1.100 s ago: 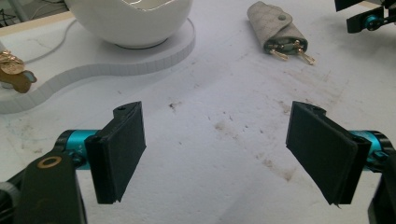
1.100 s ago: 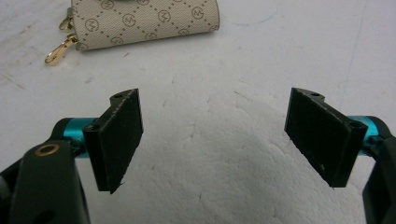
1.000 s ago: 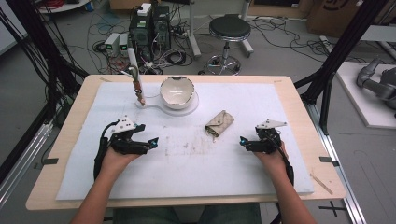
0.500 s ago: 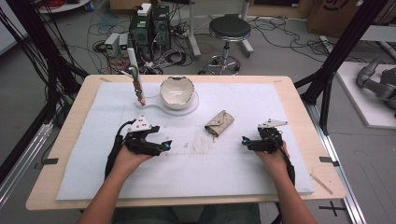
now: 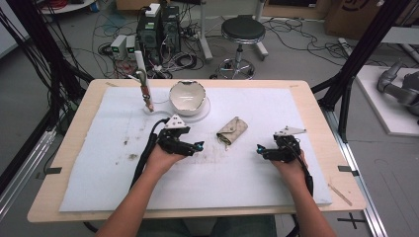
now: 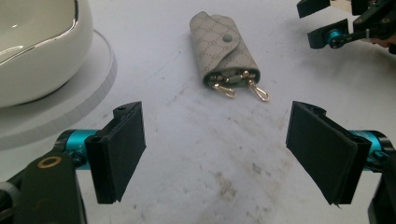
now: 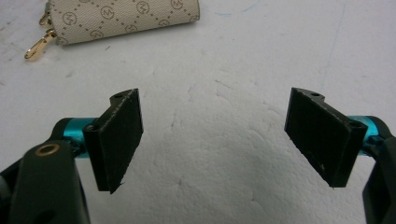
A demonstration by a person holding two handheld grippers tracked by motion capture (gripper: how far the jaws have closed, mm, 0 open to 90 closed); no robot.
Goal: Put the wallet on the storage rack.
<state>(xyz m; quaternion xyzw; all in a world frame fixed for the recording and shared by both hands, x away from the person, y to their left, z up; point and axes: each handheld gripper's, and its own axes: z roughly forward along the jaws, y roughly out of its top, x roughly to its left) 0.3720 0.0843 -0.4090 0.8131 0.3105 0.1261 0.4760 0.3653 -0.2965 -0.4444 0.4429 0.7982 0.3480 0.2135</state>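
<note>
Fingers of left gripper (image 6: 217, 154) spread wide apart, empty, hovering just above white foam mat (image 5: 99, 163) on wooden table (image 5: 316, 106), aimed at beige diamond-patterned key pouch (image 6: 223, 49) with gold clasps lying flat ahead. Fingers of right gripper (image 7: 215, 142) likewise wide apart, empty, low over mat, same pouch near upper left edge of right gripper view. Between both grippers in high view: pouch, nearer left one. Behind left gripper: glossy white ceramic bowl (image 5: 187, 95) on round white base.
</note>
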